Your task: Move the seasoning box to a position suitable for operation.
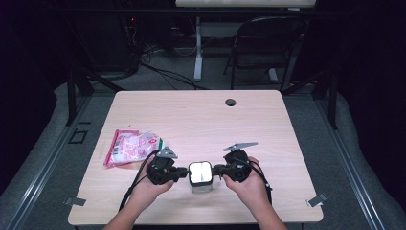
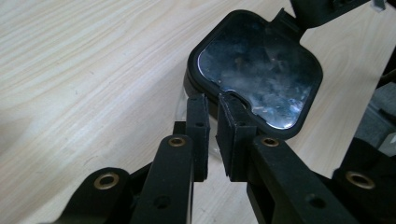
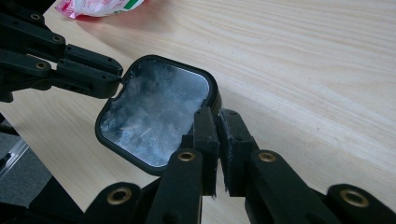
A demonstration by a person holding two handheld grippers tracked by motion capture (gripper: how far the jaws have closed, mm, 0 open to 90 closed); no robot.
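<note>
A: Both hands are in at the near edge of the tabletop (image 1: 201, 120), and the container (image 1: 200, 175) sits right between them, a clear-walled tub with a black-rimmed lid (image 2: 259, 70).

B: The left gripper (image 1: 183, 173) looks clamped on the lid's rim; in its own view the jaws are nearly together with the rim's edge between them.

A: And the right gripper (image 1: 216, 169) is pinching the opposite corner (image 3: 212, 105), jaws just as narrow. So each one is grasping the lid, from either side.

B: That's the risk, I'd say. Two thin bites on a smooth rim: if they pull unevenly, one could slip off.

A: Or the lid pops suddenly and the tub tips. Nothing is holding the body down.

B: It's also close to the front edge, so a jolt could send it toward the person.

A: The pink packet (image 1: 131, 146) lies well to the left, out of harm's way.
</note>
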